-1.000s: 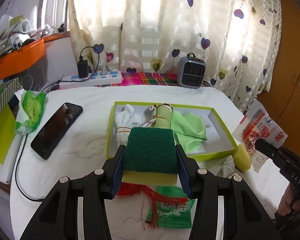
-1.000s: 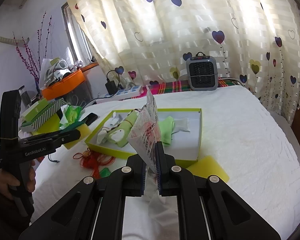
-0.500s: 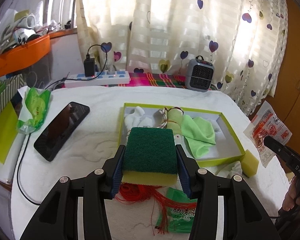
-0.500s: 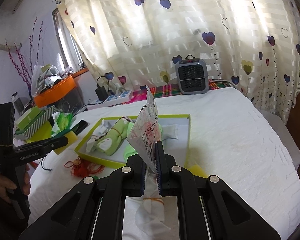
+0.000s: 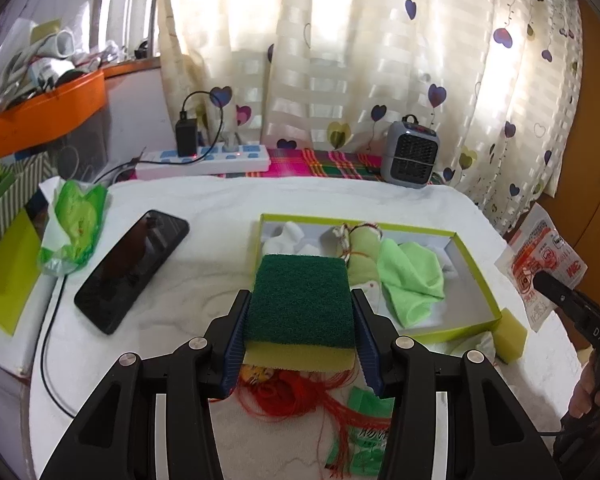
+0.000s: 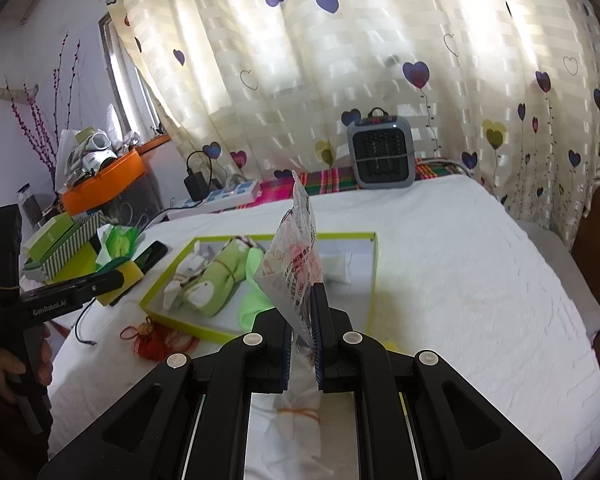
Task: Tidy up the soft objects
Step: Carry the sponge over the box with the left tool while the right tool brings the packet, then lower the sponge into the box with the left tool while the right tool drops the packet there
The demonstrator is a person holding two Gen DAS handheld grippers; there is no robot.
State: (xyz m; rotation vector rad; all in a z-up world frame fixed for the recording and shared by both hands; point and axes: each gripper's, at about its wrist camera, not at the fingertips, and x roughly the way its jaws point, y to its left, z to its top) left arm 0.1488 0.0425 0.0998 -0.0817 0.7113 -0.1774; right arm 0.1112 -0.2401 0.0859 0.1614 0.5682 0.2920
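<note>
- sponge (image 5: 302, 304) (green scouring side up) clamped in left gripper (image 5: 300, 312), above the white cloth (image 5: 204, 280), near side of green-rimmed box (image 5: 476, 280)
- right gripper (image 6: 302, 320) pinched on printed plastic packet (image 6: 296, 256), held upright
- box holds socks (image 6: 208, 284), green cloth (image 5: 412, 276)

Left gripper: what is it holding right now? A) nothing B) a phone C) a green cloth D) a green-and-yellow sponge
D: the left gripper has its pads pressed on both sides of the sponge, dark green face up, above the table.
</note>
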